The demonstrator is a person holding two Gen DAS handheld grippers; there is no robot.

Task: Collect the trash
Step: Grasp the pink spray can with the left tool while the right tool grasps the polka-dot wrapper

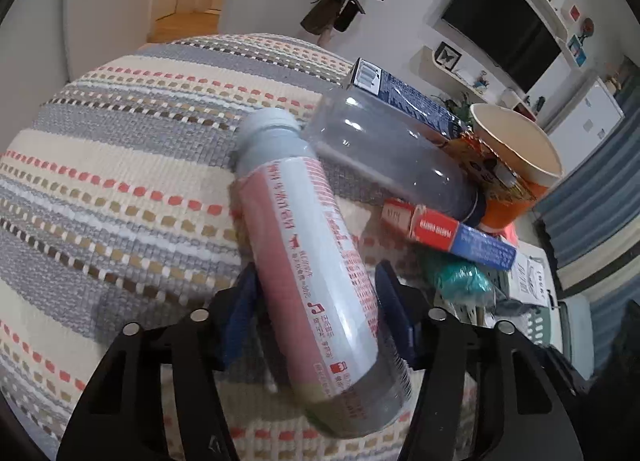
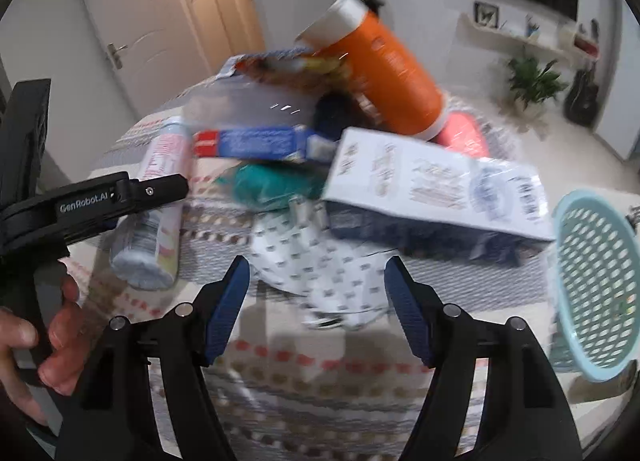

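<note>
A plastic bottle (image 1: 312, 261) with a pink and white label and a pale blue cap lies between the blue pads of my left gripper (image 1: 316, 271), which is shut on its body. The right wrist view shows the same bottle (image 2: 152, 217) low over the striped cloth, one of the left gripper's black fingers (image 2: 160, 189) across it. My right gripper (image 2: 317, 261) is open with nothing between its pads, just short of a crumpled white patterned wrapper (image 2: 320, 277).
Piled behind are a clear bottle (image 1: 388, 157), a dark blue box (image 1: 404, 97), an orange paper cup (image 2: 384, 73), a red and blue box (image 2: 260, 143), a teal wrapper (image 2: 272, 181) and a white carton (image 2: 436, 189). A pale blue basket (image 2: 592, 281) stands right. A hand (image 2: 52, 333) holds the left gripper.
</note>
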